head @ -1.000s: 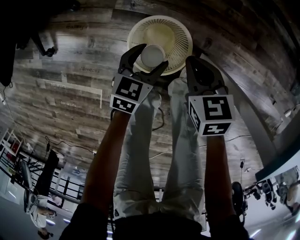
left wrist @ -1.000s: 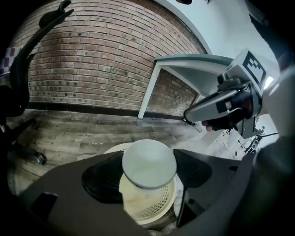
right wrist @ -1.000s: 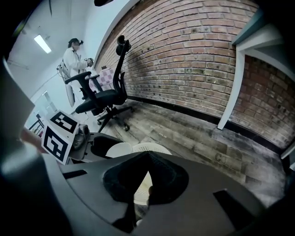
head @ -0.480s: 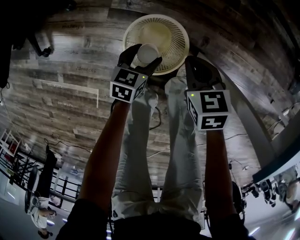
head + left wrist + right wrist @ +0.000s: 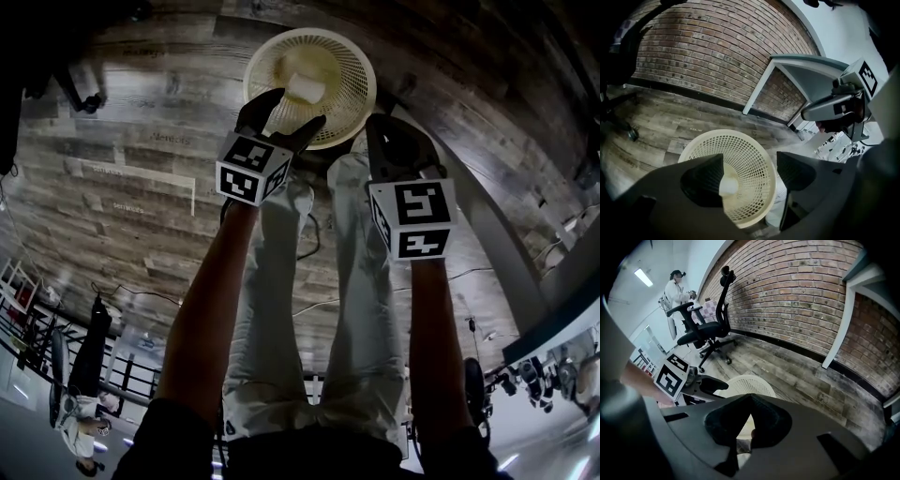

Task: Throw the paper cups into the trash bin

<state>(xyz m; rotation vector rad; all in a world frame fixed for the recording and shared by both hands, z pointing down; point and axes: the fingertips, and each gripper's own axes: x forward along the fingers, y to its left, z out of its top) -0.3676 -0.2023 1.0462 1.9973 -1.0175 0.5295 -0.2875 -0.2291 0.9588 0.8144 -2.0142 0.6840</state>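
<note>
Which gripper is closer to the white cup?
Left gripper: it hangs open right over the cup in the bin. Right gripper: shut, beside the bin's rim.

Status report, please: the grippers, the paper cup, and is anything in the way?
Left gripper open over trash bin, empty. Right gripper shut, empty. Paper cup inside bin. Nothing in the way.

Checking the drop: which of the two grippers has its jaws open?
The left gripper: its jaws stand wide apart, empty, above the trash bin with the paper cup inside. The right gripper has its jaws together.
</note>
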